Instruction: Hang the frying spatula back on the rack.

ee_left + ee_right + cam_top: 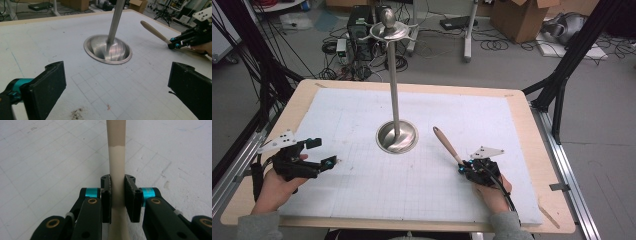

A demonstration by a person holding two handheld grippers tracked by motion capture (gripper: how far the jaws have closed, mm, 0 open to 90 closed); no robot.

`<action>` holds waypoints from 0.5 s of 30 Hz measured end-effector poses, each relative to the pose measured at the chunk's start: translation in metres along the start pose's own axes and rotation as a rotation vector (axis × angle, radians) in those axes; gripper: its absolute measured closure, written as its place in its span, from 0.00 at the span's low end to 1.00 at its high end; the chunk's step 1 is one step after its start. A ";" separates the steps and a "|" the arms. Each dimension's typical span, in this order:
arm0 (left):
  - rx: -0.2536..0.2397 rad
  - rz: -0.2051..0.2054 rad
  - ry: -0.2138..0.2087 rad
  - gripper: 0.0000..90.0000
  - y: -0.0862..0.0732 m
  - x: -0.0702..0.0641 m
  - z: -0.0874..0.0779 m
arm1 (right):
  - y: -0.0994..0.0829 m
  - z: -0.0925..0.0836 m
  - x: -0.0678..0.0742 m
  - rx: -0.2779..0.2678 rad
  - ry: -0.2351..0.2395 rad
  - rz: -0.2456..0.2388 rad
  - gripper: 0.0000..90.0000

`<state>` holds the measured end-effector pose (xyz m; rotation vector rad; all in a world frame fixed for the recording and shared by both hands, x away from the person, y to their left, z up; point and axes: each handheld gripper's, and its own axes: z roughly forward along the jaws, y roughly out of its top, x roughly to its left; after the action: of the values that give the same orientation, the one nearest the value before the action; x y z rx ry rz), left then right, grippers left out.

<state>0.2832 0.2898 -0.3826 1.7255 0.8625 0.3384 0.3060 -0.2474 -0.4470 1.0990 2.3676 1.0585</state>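
Right claw (pixel 117 195), lower right of the high view, clamped on a wooden handle (pixel 447 144) slanting up-left toward the stand (pixel 397 136) at centre; left claw (pixel 319 152), lower left, wide open, empty, over the worktop (pixel 522 150).

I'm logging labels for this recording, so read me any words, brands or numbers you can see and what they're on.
No readable text anywhere.
The white mat bears only a printed grid, no numbers.
The cardboard boxes on the floor show no legible print.
The metal stand and wooden handle are unmarked.
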 end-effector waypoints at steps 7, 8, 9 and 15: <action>-0.002 0.003 0.001 0.02 0.000 0.000 0.000 | 0.000 0.000 -0.001 -0.001 0.006 0.003 0.87; -0.003 0.004 0.001 0.02 0.000 0.000 -0.001 | 0.000 0.000 -0.001 -0.001 0.009 0.002 0.87; -0.003 0.003 0.002 0.02 0.000 0.000 -0.001 | 0.000 0.000 -0.001 0.000 0.016 0.001 0.87; 0.000 0.005 0.001 0.02 0.001 0.001 -0.001 | 0.002 0.000 0.000 0.002 0.061 -0.009 0.87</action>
<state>0.2835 0.2905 -0.3820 1.7276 0.8596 0.3428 0.3070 -0.2469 -0.4456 1.0699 2.4193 1.1010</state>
